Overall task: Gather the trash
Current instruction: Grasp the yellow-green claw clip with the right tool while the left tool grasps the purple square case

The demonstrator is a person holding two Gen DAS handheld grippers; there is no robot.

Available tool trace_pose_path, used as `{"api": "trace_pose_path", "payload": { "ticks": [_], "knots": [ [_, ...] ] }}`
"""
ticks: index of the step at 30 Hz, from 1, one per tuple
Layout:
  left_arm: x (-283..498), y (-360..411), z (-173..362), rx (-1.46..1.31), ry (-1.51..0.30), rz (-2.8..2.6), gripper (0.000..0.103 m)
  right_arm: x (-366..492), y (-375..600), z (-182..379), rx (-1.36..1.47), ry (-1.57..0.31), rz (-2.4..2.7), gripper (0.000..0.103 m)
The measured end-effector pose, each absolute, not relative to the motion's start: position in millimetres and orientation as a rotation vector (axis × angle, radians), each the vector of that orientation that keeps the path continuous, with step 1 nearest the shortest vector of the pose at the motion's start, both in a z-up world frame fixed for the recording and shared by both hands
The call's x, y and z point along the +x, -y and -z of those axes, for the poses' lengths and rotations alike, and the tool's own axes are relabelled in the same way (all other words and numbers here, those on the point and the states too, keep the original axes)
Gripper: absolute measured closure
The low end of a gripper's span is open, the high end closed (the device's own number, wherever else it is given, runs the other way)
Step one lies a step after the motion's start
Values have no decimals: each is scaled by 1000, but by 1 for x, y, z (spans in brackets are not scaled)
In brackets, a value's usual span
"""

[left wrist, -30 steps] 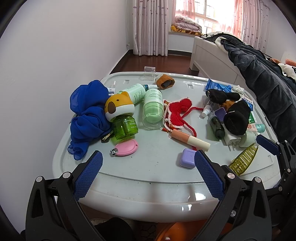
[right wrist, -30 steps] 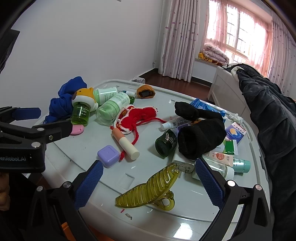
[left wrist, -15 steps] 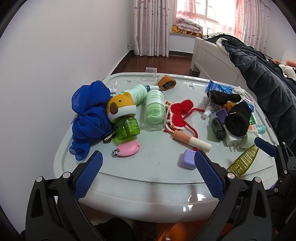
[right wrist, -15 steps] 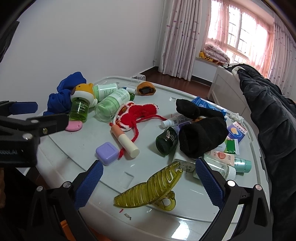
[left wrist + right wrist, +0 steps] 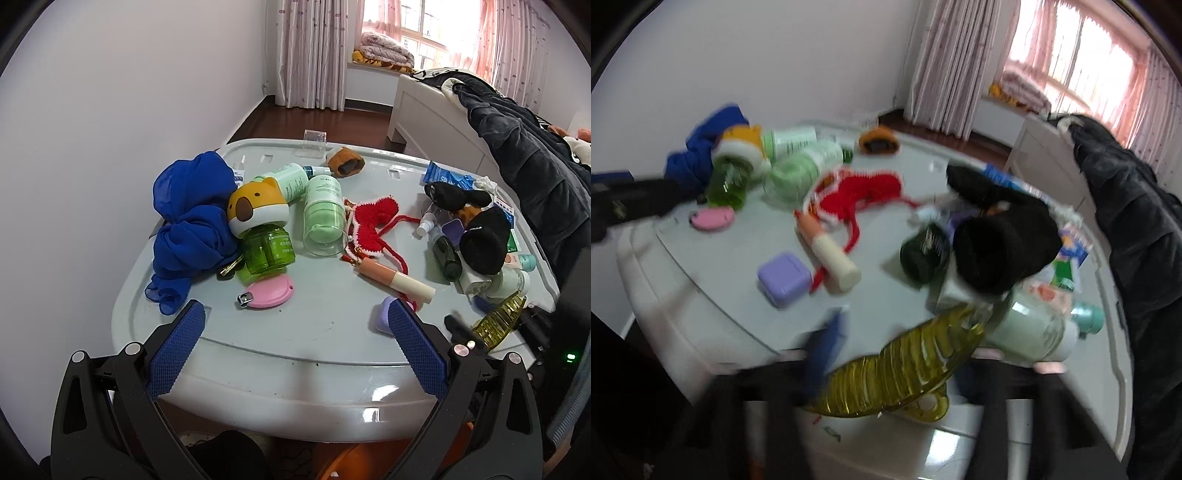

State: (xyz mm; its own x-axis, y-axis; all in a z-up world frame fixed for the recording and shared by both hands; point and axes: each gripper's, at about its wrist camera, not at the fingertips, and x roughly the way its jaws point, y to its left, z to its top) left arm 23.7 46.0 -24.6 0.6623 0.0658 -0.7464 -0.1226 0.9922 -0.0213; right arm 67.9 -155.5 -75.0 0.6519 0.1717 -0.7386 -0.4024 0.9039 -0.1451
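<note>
A translucent yellow hair claw (image 5: 901,369) lies at the near right edge of the grey lid (image 5: 325,317). My right gripper (image 5: 905,350) has its jaws closing around it. The blue left finger (image 5: 827,339) touches the claw's left side, and the other finger is hidden behind the claw. The right wrist view is blurred by motion. In the left wrist view the same claw (image 5: 498,317) sits between the right gripper's dark fingers (image 5: 458,325). My left gripper (image 5: 295,332) hangs open over the lid's front edge, nothing between its blue pads (image 5: 177,350).
The lid holds a blue scarf (image 5: 192,218), a green bottle with a bear cap (image 5: 266,243), pale green bottles (image 5: 321,218), red knitwear (image 5: 369,225), a lip-balm tube (image 5: 395,277), a purple case (image 5: 783,277), a pink nail clipper (image 5: 266,293) and black socks (image 5: 1001,243). A bed (image 5: 517,147) stands at right.
The right gripper has dropped toward the yellow claw and its jaws have narrowed from wide open onto it. The left gripper has stayed where it was, still open.
</note>
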Motion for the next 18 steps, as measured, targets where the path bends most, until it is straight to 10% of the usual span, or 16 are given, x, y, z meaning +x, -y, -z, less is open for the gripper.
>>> {"api": "trace_pose_path", "payload": {
  "ticks": [18],
  "knots": [
    [33,-9,49,-20,-920,112,6,62,174,44,-257,-766,-404,88]
  ]
}}
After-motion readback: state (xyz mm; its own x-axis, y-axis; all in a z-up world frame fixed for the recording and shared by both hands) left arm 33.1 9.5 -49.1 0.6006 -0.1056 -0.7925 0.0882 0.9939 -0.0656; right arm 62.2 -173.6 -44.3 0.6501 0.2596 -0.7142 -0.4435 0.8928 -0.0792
